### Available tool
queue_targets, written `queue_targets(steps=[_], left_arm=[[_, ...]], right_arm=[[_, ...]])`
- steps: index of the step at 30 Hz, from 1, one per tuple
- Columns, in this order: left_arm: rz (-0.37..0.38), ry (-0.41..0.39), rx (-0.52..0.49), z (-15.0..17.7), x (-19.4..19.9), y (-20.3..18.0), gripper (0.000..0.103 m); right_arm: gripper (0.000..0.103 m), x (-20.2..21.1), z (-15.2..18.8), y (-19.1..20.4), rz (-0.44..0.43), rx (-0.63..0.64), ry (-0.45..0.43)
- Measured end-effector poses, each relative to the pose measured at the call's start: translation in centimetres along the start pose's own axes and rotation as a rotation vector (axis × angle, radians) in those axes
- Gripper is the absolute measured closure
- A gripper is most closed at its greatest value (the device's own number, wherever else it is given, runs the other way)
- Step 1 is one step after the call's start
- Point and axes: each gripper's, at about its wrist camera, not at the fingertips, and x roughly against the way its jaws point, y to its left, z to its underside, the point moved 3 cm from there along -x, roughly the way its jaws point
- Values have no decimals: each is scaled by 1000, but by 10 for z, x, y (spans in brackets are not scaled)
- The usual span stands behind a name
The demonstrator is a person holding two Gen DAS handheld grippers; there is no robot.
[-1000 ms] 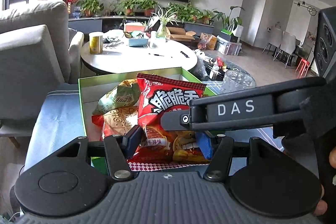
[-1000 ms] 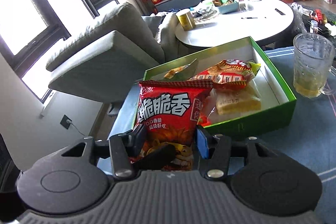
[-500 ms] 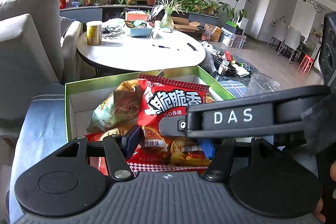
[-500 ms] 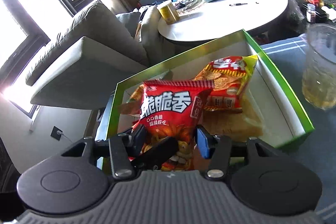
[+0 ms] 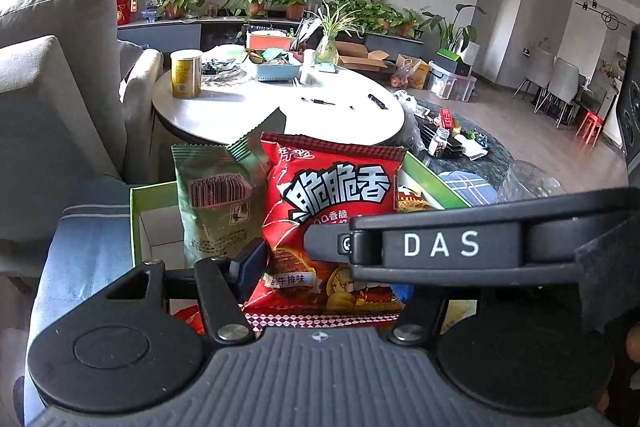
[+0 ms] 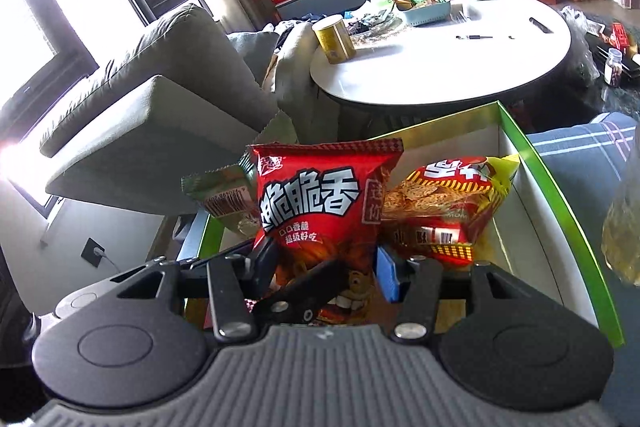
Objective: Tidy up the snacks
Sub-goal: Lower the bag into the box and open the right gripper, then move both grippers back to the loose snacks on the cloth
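Right gripper [image 6: 324, 265]: tilted forward and down over the near end of the green box [image 6: 556, 195], pads pressed together on the lower part of the red snack bag [image 6: 320, 203], one on each side edge. Left gripper [image 5: 326, 279]: pitched down much the same, meeting the same bag from the other side, jaws opening with the bag's bottom between them. Left pad just beside the bag's edge; right pad hidden behind the right gripper's black finger, which crosses in front from the right. In the right wrist view, one dark left-gripper finger lying across the bag's lower front.

Red snack bag: upright, facing both cameras, puffed and glossy, large white characters on red, serrated dark-checked seals at top and bottom, top edge well above the fingertips.

Just left of the pads and slightly behind, a green snack bag [image 5: 216, 211], upright, barcode side showing. Right of the right gripper's pads, an orange-and-yellow snack bag [image 6: 444, 211] leaning inside the box. Under the box, a blue striped cloth [image 5: 80, 259].
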Motion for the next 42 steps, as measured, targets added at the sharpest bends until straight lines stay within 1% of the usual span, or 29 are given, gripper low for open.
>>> queue_targets(steps=[3,5,7,9,11,13,17,19,24,27,29,32,34,36,38,42], left_arm=[[-15,1,-7,-3,1,2,42],[-44,-4,-14,-6,4,3,42],[-79,-16,-20,-5,9,7,42],[-85,-14,-6,-3,13,13,43],[-82,-7,5,1,16,18,43],[-98,-4,5,5,17,21,43],[-116,7,28,10,19,28,43],[-118,5,33,12,21,29,43],[-115,-13,50,15,36,31,43],[-107,-20,58,19,47,30,43],[-100,-27,71,26,57,29,43],[-74,-24,81,38,72,24,43],[-75,-22,79,45,81,21,43],[-74,-23,80,53,90,20,42],[-65,-14,84,65,99,18,39],[-65,15,51,89,113,9,38]], right_arm=[[59,0,-1,2,4,8,-3],[59,-1,-4,6,15,25,-13],[59,3,-7,8,64,62,-55],[59,7,-7,3,89,66,-81],[59,11,-7,-5,78,36,-80],[59,15,-7,-12,74,10,-80],[59,21,-11,-25,102,-19,-95],[59,25,-11,-28,102,-38,-100],[59,38,-4,-29,100,-35,-104],[59,44,2,-29,83,-32,-94],[59,49,8,-27,76,-15,-84],[59,59,20,-18,80,50,-83],[58,66,30,-12,69,86,-79],[58,74,40,-9,52,107,-71],[57,81,50,-5,43,132,-70],[54,92,69,2,77,212,-86]])
